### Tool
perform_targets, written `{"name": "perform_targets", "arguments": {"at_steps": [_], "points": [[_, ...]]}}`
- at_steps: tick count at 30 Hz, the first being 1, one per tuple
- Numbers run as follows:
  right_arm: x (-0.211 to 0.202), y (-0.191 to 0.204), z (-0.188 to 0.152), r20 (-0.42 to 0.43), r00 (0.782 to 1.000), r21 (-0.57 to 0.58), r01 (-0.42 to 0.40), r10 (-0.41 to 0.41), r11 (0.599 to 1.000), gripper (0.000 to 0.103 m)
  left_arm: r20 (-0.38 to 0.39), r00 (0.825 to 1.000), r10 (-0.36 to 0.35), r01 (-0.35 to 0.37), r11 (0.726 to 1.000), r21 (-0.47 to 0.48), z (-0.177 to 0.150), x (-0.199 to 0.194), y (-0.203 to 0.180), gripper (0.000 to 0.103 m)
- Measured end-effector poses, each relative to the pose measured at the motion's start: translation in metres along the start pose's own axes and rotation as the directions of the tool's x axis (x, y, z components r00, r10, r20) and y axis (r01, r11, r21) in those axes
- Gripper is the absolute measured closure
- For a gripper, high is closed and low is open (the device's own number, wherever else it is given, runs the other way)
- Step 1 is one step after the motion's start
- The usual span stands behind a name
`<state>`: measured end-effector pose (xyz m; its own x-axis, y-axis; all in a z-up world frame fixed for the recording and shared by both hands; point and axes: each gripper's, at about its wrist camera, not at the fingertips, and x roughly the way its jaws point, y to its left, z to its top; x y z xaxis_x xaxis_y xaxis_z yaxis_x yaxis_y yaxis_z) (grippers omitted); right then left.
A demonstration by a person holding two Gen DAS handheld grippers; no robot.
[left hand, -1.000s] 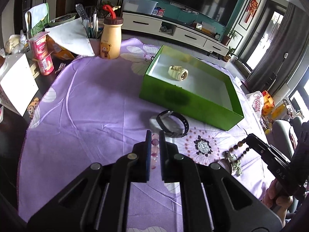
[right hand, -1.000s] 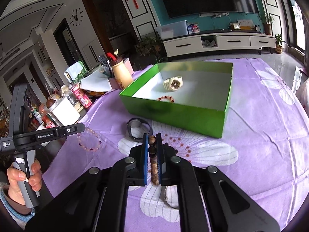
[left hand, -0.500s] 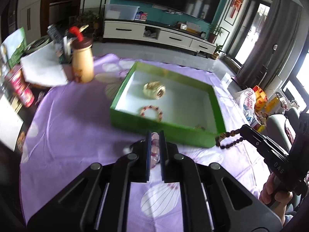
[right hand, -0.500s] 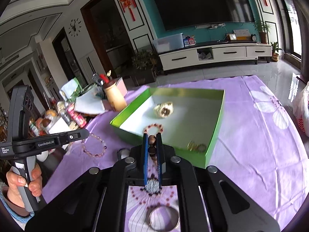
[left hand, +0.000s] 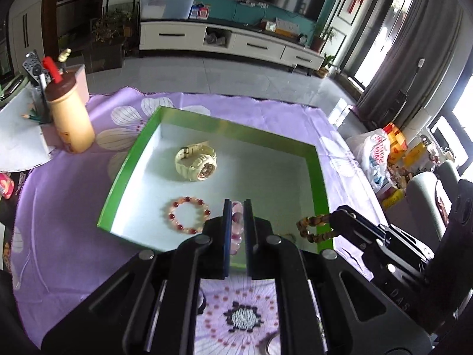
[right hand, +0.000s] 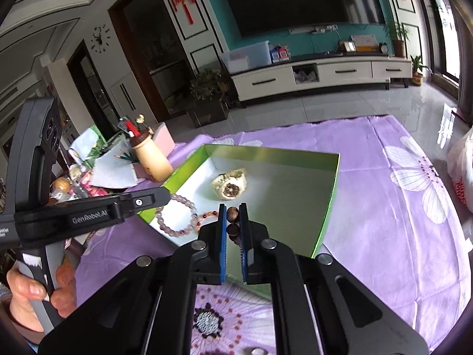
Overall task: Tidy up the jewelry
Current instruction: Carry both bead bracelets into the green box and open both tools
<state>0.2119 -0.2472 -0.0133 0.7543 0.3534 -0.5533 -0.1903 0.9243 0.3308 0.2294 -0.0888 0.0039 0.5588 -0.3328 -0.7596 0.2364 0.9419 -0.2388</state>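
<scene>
Left wrist view: the left hand-held gripper (left hand: 236,207) pinches a pink bracelet (left hand: 236,224), mostly hidden between its fingers, over the green box (left hand: 124,171) holding a watch (left hand: 195,162) and red bracelet (left hand: 188,214).

Right wrist view: the right hand-held gripper (right hand: 233,211) clamps brown beads (right hand: 232,222), the rest hidden below, over the box's near edge.

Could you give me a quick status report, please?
Left gripper shut on pink bracelet, right gripper shut on brown bracelet. Both over green box. Nothing blocking.
</scene>
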Motion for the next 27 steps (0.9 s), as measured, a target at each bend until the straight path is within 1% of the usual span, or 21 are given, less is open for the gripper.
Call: {"name": "perform_targets", "arguments": {"at_steps": [7,9,15,17,20,27], "points": [[0.038,-0.013,0.006,-0.080,0.996,0.003,0.041,-0.041,0.999,0.096,-0.085,0.996,0.024,-0.024,1.000,-0.006,0.010,0.050,-0.004,0.096],[0.047,-0.015,0.007,-0.096,0.994,-0.005,0.058,-0.059,0.998,0.096,-0.099,0.994,0.039,-0.038,0.999,0.007,0.012,0.061,-0.008,0.096],[0.066,-0.025,0.009,-0.131,0.987,-0.011,0.096,-0.096,0.995,0.096,-0.138,0.990,0.037,-0.036,0.999,0.007,0.016,0.087,-0.010,0.096],[0.071,-0.027,0.008,-0.141,0.984,-0.016,0.108,-0.109,0.994,0.096,-0.152,0.987,0.051,-0.050,0.999,0.012,0.015,0.097,-0.010,0.096],[0.077,-0.028,0.006,-0.150,0.981,-0.028,0.122,-0.125,0.992,0.096,-0.169,0.983,0.075,-0.073,0.997,0.020,0.015,0.107,-0.010,0.096],[0.085,-0.029,0.006,-0.165,0.976,-0.042,0.138,-0.143,0.990,0.096,-0.169,0.981,0.097,-0.094,0.995,0.027,0.016,0.113,-0.009,0.096]]}}
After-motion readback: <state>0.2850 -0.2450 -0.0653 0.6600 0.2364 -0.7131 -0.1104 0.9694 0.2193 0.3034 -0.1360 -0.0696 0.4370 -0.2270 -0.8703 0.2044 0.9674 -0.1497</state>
